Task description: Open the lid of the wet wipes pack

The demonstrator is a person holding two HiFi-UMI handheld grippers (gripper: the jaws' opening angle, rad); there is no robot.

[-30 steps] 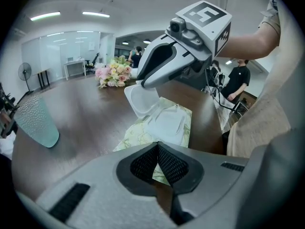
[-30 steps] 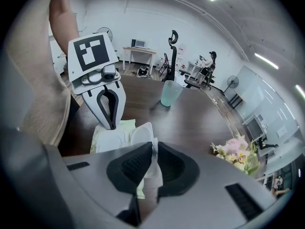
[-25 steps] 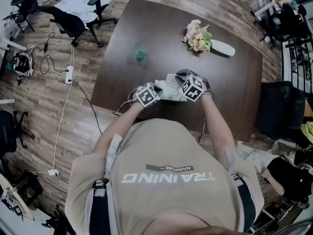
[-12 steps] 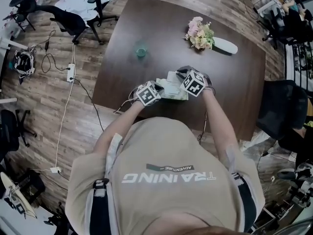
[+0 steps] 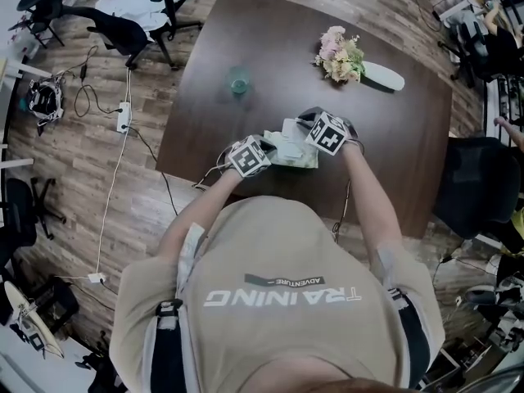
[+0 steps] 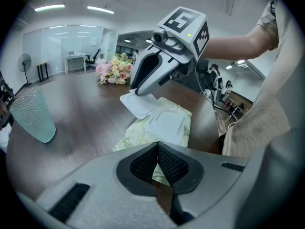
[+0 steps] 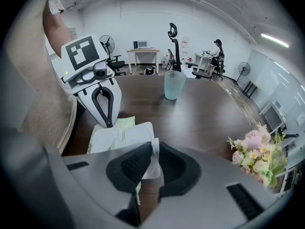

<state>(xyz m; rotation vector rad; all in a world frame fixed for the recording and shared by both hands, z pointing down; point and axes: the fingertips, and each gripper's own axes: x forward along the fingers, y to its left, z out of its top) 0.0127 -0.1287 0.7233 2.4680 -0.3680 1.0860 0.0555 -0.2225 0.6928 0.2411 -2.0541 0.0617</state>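
The left gripper (image 6: 158, 162) is clamped on the near edge of the wet wipes pack (image 6: 164, 128), apparently to anchor it, while just ahead the right gripper (image 7: 152, 165) pinches the white lid (image 6: 137, 104) between nearly closed jaws, holding it raised to peel it back.

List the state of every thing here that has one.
wet wipes pack: flat on the table
lid: partly lifted off the pack, still attached
left gripper: shut on the pack's near edge
right gripper: shut on the lid
cup: upright
bouquet: lying on its side
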